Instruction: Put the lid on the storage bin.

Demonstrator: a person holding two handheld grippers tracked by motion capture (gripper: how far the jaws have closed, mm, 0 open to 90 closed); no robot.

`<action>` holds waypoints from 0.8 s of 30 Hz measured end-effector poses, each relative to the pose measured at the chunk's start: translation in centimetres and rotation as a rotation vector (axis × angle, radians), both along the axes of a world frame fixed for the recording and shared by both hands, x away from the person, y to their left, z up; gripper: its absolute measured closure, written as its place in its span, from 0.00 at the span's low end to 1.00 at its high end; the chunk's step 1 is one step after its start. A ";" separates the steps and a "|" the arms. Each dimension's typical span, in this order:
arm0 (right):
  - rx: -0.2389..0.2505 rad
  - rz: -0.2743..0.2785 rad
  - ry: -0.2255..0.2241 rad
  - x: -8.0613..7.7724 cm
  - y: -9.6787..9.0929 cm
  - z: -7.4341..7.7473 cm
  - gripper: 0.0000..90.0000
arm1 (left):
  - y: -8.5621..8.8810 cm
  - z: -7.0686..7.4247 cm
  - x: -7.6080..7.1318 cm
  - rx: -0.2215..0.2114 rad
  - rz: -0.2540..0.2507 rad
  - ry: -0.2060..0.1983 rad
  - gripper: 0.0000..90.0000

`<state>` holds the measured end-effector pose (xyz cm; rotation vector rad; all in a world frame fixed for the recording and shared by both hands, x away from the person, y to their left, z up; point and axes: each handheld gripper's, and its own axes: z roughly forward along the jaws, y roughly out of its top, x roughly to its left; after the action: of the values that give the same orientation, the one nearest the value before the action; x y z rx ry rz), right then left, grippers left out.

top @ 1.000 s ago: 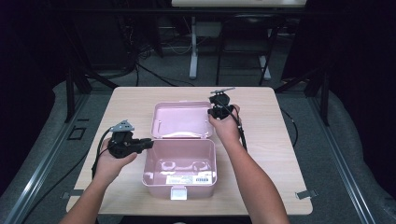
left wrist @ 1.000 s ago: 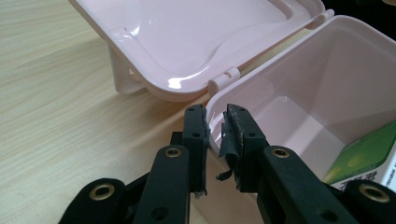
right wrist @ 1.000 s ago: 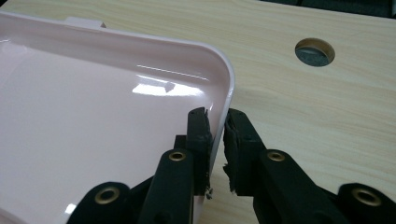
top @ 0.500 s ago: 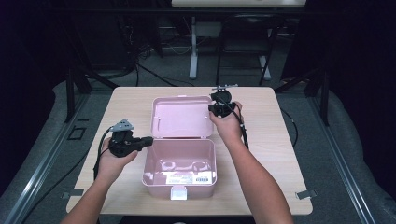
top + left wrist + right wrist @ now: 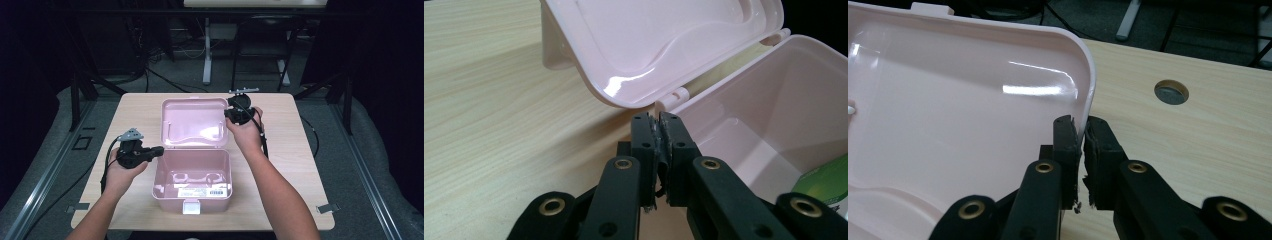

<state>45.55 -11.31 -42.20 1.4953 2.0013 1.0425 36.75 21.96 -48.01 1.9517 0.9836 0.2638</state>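
Right gripper (image 5: 234,114): jaws pinched on the side edge of the pink lid (image 5: 194,122), pads either side of the rim in the right gripper view (image 5: 1083,131); they have just been closing, the lid edge between them.
Left gripper (image 5: 159,149): jaws drawn together and clamped on the box (image 5: 194,177) wall at its left rear corner, just below the hinge (image 5: 672,97); they closed further early in the last second, the rim between the pads.
Box: pink plastic case, open, standing near the front middle of the table (image 5: 135,107), its white latch (image 5: 191,206) facing the person.
Lid: raised behind the box and tilted back, glossy inside facing up and forward, joined to the box along the rear edge.
Contents: pale moulded shapes and a barcode label (image 5: 206,192) on the floor of the box; a green item (image 5: 826,184) at the edge of the left gripper view.
Hands: left hand (image 5: 122,170) beside the box's left wall, right hand (image 5: 247,131) at the lid's right side, forearms coming in from the near edge.
Table: light wood grain, with a round cable hole (image 5: 1171,92) beyond the lid's corner.
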 end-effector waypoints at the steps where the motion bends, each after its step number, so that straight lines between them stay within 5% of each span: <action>1: 0.004 -0.002 -0.007 -0.2 0.0 0.1 0.94 | 0.0 0.0 0.0 -0.001 -0.001 0.002 0.96; 9: 0.021 0.008 -0.052 -1.6 -0.3 1.0 0.95 | 0.0 0.0 0.1 -0.006 -0.002 0.003 0.96; 14: 0.001 0.016 -0.112 -3.1 -0.5 1.6 0.95 | -0.1 0.0 0.1 -0.007 -0.004 0.003 0.96; 24: 0.046 0.028 -0.209 -5.5 -1.0 1.7 0.95 | 0.0 0.0 0.1 -0.006 -0.004 0.005 0.96</action>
<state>40.04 -12.29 -40.54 1.3240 1.8692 1.2102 36.89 21.94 -48.05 1.9491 0.9825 0.2540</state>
